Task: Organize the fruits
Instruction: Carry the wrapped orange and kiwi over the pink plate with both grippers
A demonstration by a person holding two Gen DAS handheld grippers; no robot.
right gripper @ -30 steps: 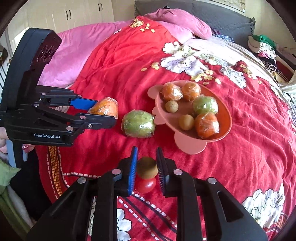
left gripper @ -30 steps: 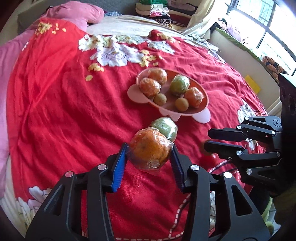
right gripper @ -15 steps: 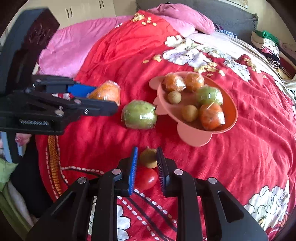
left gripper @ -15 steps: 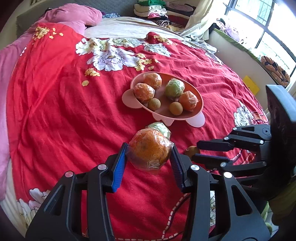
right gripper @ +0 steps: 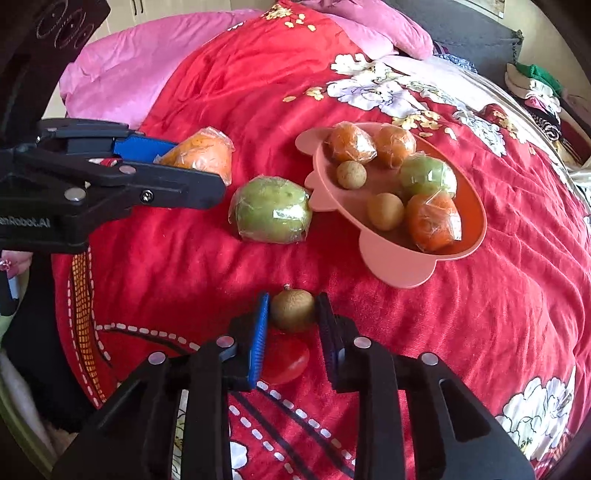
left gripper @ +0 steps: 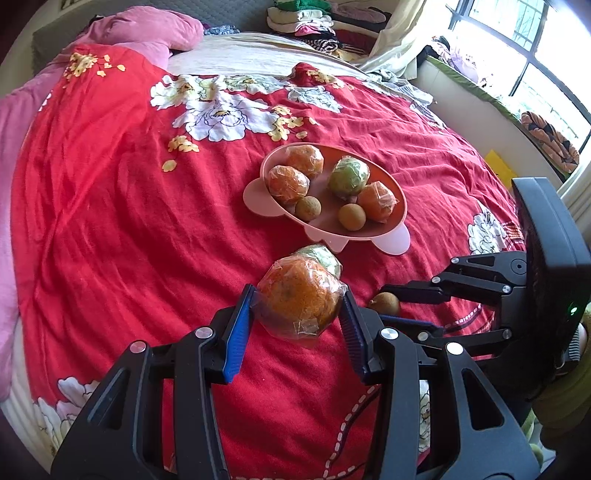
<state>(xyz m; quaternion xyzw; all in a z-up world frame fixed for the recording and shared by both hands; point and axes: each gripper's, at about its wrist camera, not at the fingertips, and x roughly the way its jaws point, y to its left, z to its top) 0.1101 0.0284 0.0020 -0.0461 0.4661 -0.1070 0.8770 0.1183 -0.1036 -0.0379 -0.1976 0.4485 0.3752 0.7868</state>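
Observation:
My left gripper (left gripper: 297,314) is shut on a plastic-wrapped orange (left gripper: 300,295) and holds it above the red bedspread, short of the pink fruit plate (left gripper: 391,240). It also shows in the right wrist view (right gripper: 199,157). My right gripper (right gripper: 291,314) is shut on a small brown longan (right gripper: 293,308), also seen in the left wrist view (left gripper: 386,303). The plate (right gripper: 391,266) holds several wrapped oranges, a wrapped green fruit and two longans. A wrapped green fruit (right gripper: 271,210) lies on the bed beside the plate. A red tomato (right gripper: 286,360) lies under my right gripper.
The red flowered bedspread (left gripper: 147,221) covers a round bed. A pink pillow (left gripper: 144,31) and pink blanket lie at the far left. Folded clothes (left gripper: 314,16) are stacked at the back. A window and ledge (left gripper: 517,74) are on the right.
Both grippers have lifted and drawn nearer the plate with their fruits. The longan has risen off the bed, away from the tomato.

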